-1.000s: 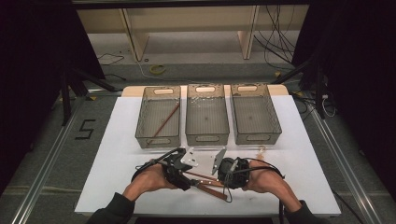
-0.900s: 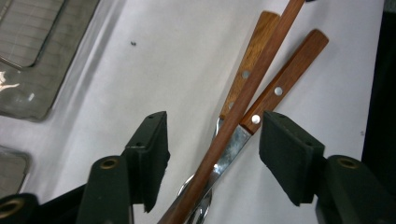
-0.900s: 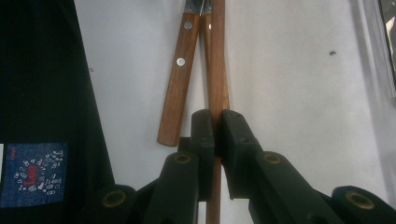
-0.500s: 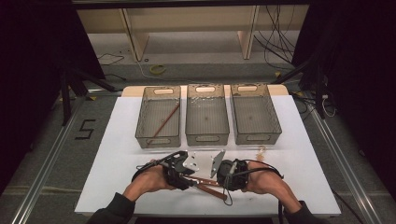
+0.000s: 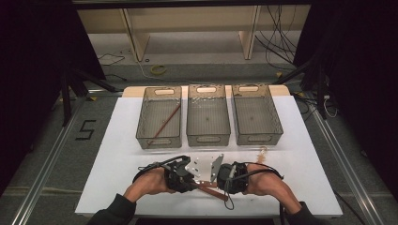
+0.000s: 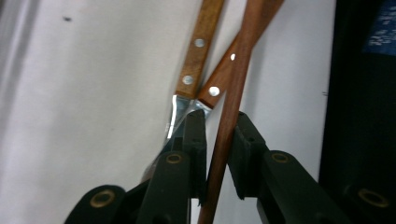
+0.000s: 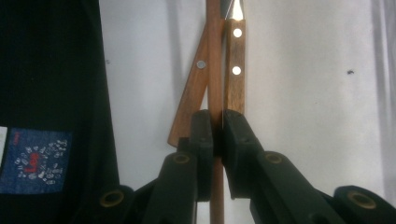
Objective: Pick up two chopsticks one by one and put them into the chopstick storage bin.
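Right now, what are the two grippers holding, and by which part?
Both grip the same thin wooden stick: the left gripper, whose jaws have just been closing, and the right gripper at another spot along its length.

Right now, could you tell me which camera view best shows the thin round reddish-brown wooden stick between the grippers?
The left gripper view: the thin round reddish-brown wooden stick runs up between the jaws, crossing two riveted handles. The right gripper view shows it clamped, partly hidden. The high view shows just a short end.
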The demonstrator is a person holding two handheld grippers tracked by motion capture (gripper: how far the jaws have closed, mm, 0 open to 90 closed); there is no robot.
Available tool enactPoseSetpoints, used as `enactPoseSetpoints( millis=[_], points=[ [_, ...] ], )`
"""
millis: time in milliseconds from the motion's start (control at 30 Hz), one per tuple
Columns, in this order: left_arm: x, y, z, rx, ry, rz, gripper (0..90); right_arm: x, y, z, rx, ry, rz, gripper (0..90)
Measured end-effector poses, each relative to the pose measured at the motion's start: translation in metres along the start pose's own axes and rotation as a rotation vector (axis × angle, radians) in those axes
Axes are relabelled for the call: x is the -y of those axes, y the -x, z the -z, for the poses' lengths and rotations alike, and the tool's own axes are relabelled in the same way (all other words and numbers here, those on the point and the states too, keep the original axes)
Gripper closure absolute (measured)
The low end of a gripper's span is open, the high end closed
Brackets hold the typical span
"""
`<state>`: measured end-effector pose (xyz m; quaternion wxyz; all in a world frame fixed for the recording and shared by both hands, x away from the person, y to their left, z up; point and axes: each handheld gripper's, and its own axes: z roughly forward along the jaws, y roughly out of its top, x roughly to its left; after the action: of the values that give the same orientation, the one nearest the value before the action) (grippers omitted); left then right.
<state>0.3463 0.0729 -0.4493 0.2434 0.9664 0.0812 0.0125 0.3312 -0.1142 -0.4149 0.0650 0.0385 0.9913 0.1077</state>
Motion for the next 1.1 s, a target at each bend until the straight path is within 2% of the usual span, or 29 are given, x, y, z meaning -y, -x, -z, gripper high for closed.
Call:
enactPoseSetpoints(
  millis=[133, 233, 300, 333, 400, 433, 567, 600, 767, 867, 1100],
  points=[
    [-0.001, 0.003, -0.001, 0.046, 0.011, 0.006, 83.4, 0.002, 0.004, 0.001, 0.019, 0.009, -0.022, 78.7],
    [-0.002, 0.003, 0.002, 0.038, 0.02, 0.023, 84.0, 0.005, 0.011, 0.001, 0.014, 0.035, -0.071, 74.8],
    [-0.001, 0.0, 0.004, 0.028, 0.028, 0.051, 84.0, 0.008, 0.015, 0.004, 0.017, 0.059, -0.111, 63.9],
    [0.001, -0.003, 0.006, 0.021, 0.02, 0.052, 84.0, 0.009, 0.016, 0.006, 0.016, 0.075, -0.145, 62.9],
    [0.004, -0.007, 0.008, 0.004, 0.028, 0.081, 84.0, 0.012, 0.02, 0.012, 0.029, 0.121, -0.186, 55.1],
    [0.005, -0.009, 0.009, -0.007, 0.036, 0.092, 84.0, 0.013, 0.021, 0.015, 0.031, 0.14, -0.223, 52.0],
    [0.01, -0.015, 0.015, -0.02, 0.056, 0.132, 84.0, 0.018, 0.027, 0.021, 0.055, 0.183, -0.288, 42.1],
    [0.011, -0.017, 0.015, -0.035, 0.057, 0.138, 84.0, 0.019, 0.028, 0.022, 0.067, 0.192, -0.306, 40.2],
    [0.017, -0.025, 0.021, -0.055, 0.072, 0.193, 84.0, 0.026, 0.032, 0.024, 0.099, 0.228, -0.361, 36.8],
    [0.021, -0.031, 0.024, -0.07, 0.088, 0.235, 84.0, 0.031, 0.033, 0.026, 0.101, 0.253, -0.393, 35.7],
    [0.031, -0.044, 0.033, -0.113, 0.13, 0.329, 84.0, 0.046, 0.038, 0.019, 0.14, 0.256, -0.485, 31.4]
  ],
)
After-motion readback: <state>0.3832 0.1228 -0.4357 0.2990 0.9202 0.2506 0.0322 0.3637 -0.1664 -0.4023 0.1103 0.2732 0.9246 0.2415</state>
